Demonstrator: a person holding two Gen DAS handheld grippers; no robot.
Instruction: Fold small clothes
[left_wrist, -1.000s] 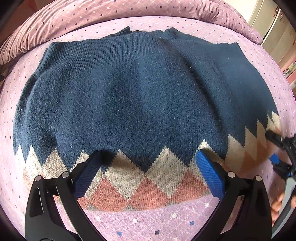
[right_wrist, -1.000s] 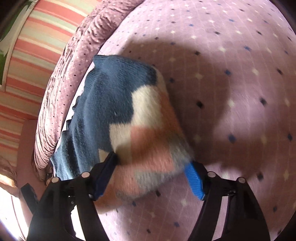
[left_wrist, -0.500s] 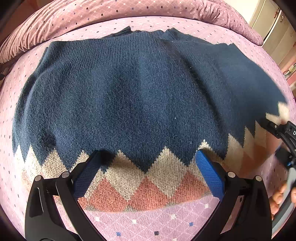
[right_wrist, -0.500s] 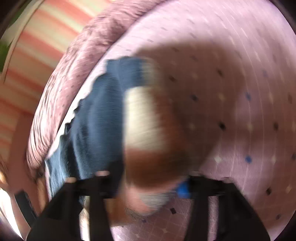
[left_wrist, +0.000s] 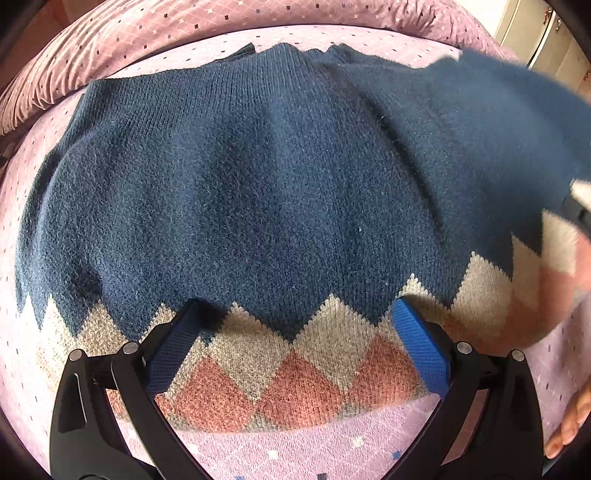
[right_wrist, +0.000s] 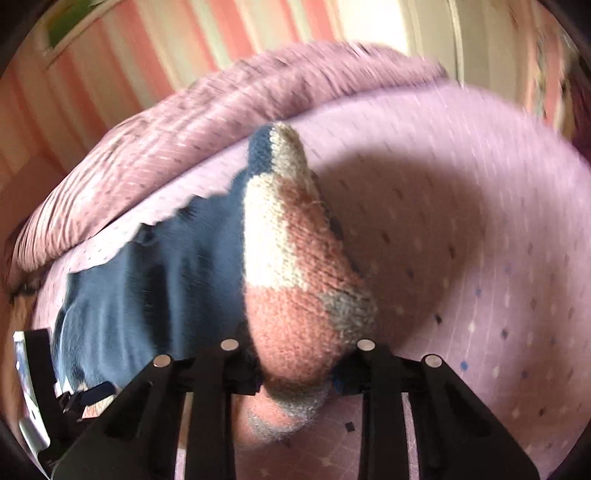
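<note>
Left wrist view: the left hand-held gripper (left_wrist: 295, 343) stands wide over the patterned hem of the navy sweater (left_wrist: 258, 192), which lies flat on the bed (left_wrist: 332, 450), gripping nothing. Right wrist view: the right hand-held gripper (right_wrist: 295, 369), whose jaws have just been closing, pinches the sweater's hem corner (right_wrist: 295, 295) and raises it. The side fold is starting; next, that corner probably needs carrying across the body.

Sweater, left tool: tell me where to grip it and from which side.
Grip the sweater at its bottom hem, coming from the near edge. The hem lies flat between the open left tool fingers, with bare bedspread below it.
</note>
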